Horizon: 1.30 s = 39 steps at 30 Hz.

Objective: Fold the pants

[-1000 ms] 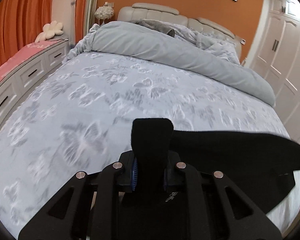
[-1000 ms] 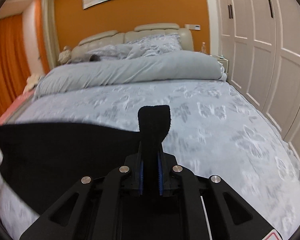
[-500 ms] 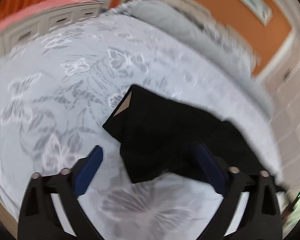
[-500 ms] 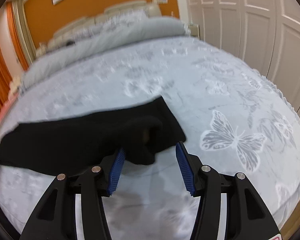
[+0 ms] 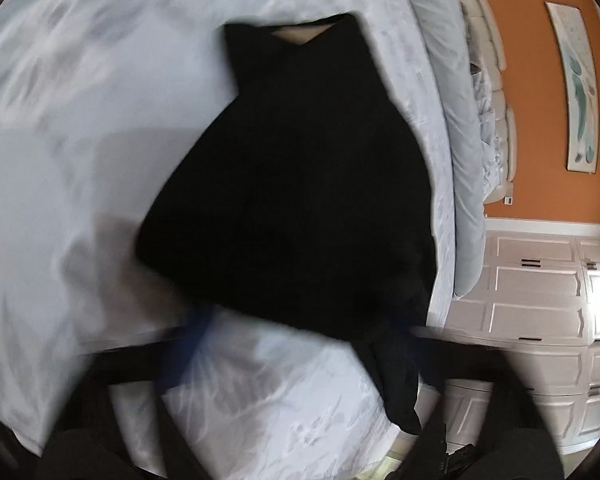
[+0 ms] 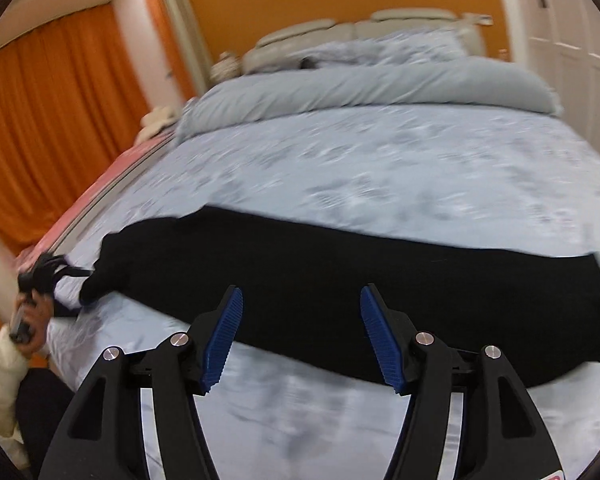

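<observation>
Black pants [image 6: 340, 276] lie in a long folded band across the near part of the bed. In the left wrist view they [image 5: 292, 184] fill the middle, blurred, with one end hanging over the bed edge. My right gripper [image 6: 300, 328] is open and empty, just in front of the band's near edge. My left gripper [image 5: 300, 344] is open wide, its blue pads blurred, at the pants' near end. It also shows in the right wrist view [image 6: 40, 272] at the band's left end.
The bed sheet [image 6: 380, 160] is pale blue with butterfly prints. A rolled grey duvet [image 6: 360, 88] lies across the head end. Orange curtains [image 6: 52, 120] hang at the left, white wardrobes [image 5: 540, 300] stand beside the bed.
Both grippers were shut on the pants a second ago, then opened and let them drop on the bed. Since then both have turned; the left view has rotated sideways.
</observation>
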Each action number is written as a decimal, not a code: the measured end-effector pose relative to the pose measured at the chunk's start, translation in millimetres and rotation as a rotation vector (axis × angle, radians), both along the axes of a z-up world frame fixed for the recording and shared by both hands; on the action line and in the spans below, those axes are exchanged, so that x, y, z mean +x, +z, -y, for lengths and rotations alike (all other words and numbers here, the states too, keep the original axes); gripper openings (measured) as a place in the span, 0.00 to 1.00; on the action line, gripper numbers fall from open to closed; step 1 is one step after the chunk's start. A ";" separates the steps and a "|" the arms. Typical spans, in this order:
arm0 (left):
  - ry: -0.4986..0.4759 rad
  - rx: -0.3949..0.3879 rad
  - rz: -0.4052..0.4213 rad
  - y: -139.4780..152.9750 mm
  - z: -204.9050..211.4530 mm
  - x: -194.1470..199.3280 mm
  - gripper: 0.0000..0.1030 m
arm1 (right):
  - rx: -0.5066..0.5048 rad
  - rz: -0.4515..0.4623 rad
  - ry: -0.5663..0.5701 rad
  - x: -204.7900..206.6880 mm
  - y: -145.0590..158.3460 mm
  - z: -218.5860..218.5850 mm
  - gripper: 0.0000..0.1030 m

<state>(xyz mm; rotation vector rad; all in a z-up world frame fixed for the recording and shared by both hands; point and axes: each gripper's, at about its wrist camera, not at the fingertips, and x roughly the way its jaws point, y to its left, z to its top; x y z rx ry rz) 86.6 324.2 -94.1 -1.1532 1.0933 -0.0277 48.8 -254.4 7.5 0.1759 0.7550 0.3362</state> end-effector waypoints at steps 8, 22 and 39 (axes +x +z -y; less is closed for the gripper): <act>-0.085 0.407 0.413 133.2 -5.2 49.2 0.12 | -0.020 0.011 -0.007 0.9 -11.7 -33.8 0.59; 0.049 0.328 0.119 45.1 -23.2 37.5 0.90 | 0.017 -0.084 -0.080 18.2 -24.8 -21.0 0.62; 0.089 0.284 0.032 -2.7 -16.1 70.8 0.37 | 0.229 -0.223 -0.910 -79.7 -35.3 242.0 0.72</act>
